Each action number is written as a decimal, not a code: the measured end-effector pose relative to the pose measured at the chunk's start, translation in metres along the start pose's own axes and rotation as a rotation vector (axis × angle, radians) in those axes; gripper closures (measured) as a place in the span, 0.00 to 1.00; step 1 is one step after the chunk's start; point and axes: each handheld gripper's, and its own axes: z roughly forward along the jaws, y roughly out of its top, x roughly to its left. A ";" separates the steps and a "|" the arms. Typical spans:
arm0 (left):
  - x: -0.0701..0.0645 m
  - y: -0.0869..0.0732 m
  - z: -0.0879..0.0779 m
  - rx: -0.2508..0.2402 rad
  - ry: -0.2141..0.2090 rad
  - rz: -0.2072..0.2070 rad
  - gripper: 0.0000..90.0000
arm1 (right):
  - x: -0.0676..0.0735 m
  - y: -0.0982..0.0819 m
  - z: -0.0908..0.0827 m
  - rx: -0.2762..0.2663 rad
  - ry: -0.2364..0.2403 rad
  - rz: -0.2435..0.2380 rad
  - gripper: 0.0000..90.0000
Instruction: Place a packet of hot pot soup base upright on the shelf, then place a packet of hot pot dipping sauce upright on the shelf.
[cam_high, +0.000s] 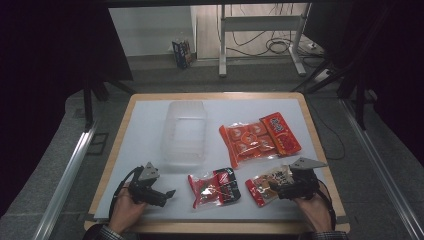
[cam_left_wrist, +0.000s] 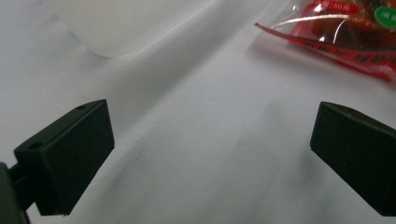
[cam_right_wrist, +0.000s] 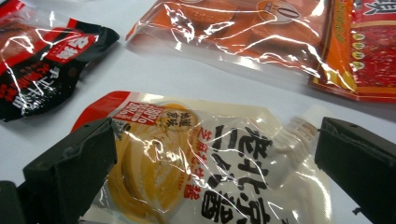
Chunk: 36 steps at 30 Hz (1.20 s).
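Straddling the spouted sauce pouch (cam_right_wrist: 205, 172), the right tongs (cam_right_wrist: 215, 172) are held apart, unclamped, seemingly so its flat body can be pinched. The pouch lies on the white surface (cam_high: 140, 130) at the near right. The left tongs (cam_left_wrist: 210, 154) are likewise apart, empty, near the clear plastic container (cam_high: 184, 132), probably the intended destination.

Your table (cam_high: 125, 131): wood-edged, white-topped. On it you have one clear plastic container (cam_high: 184, 132) at the middle rear, one large orange-red packet (cam_high: 259, 138) to its right, one red-and-black packet (cam_high: 215, 187) near the front centre, and one cream spouted pouch (cam_high: 263, 187) just beside it, front right.
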 end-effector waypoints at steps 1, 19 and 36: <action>0.000 0.000 0.000 0.003 0.003 0.005 0.00 | 0.000 0.000 0.001 0.000 0.009 0.003 0.00; 0.000 0.000 -0.001 -0.012 0.005 0.002 0.00 | 0.004 0.002 0.003 0.000 0.002 -0.003 0.00; 0.001 -0.001 -0.001 -0.009 0.003 -0.002 0.00 | -0.002 0.002 0.003 0.033 -0.039 0.031 0.00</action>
